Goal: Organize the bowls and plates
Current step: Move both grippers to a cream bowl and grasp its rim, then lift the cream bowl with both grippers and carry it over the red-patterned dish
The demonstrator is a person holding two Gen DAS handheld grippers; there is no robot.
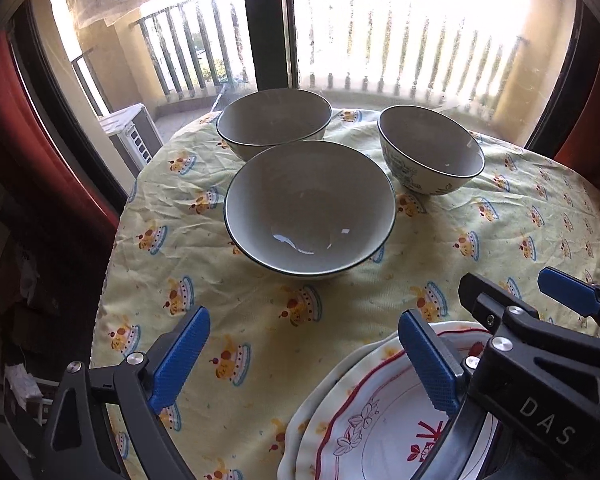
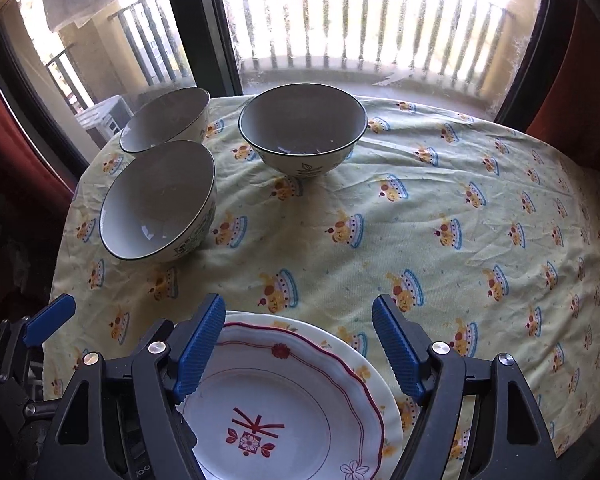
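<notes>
I have the red-rimmed white scalloped plate (image 2: pixel 284 412) stacked on a plain cream plate (image 2: pixel 384 384). Both my left gripper (image 1: pixel 304 360) and right gripper (image 2: pixel 300 348) stand spread, empty. Beyond the plates, three dark-rimmed ceramic bowls (image 1: pixel 310 208) need nesting next, I judge.

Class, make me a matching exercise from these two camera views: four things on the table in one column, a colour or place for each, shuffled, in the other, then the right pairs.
Things:
1. Red-rimmed plate
2. Tablecloth
3. Nearest bowl
4. Right gripper

Descriptions:
A. Pale yellow with cake prints
B. Open above the plates
C. Lies on top of a cream plate
D. Dark rim, empty, in front of two other bowls

Pairs: 1-C, 2-A, 3-D, 4-B
</notes>
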